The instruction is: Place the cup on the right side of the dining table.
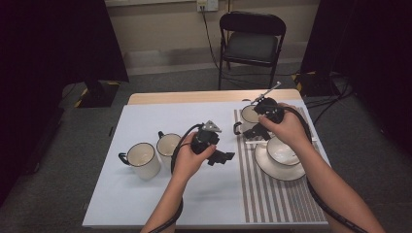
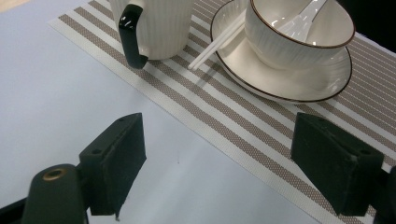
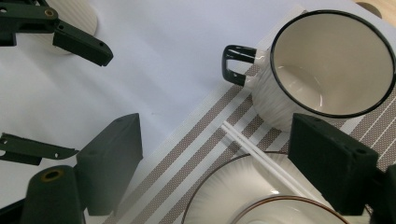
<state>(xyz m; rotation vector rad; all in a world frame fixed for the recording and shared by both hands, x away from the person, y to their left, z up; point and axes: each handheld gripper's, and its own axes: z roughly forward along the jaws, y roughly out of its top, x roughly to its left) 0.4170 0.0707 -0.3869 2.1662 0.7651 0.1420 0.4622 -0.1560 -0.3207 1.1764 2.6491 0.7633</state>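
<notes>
Right now the right gripper [image 1: 256,132] hangs over the striped grey-and-white woven placemat [image 1: 272,199], its jaws spread wide and holding nothing, with the pair of thin white plastic chopsticks [image 3: 266,161] lying between and below them in the right gripper view. The sticks rest with one end on the rim of the white ribbed ceramic plate [image 1: 269,170] and the other end down on the mat, just beside the white ribbed mug with a black rim and handle [image 3: 322,70].

My worry is the slope. The sticks are slim, smooth and propped at a tilt, so a jaw closing off-centre could pinch only one and flick the other away, or roll both off the rim. The mug stands close by, and a careless descent could knock it or clip the white ribbed bowl with a brown rim [image 2: 299,35], where a white ceramic spoon [image 2: 303,21] sits.

The left gripper [image 1: 221,157] waits over the pale blue table top [image 1: 145,204], likewise wide open and empty, near two more white mugs [image 1: 153,155] at the left.
</notes>
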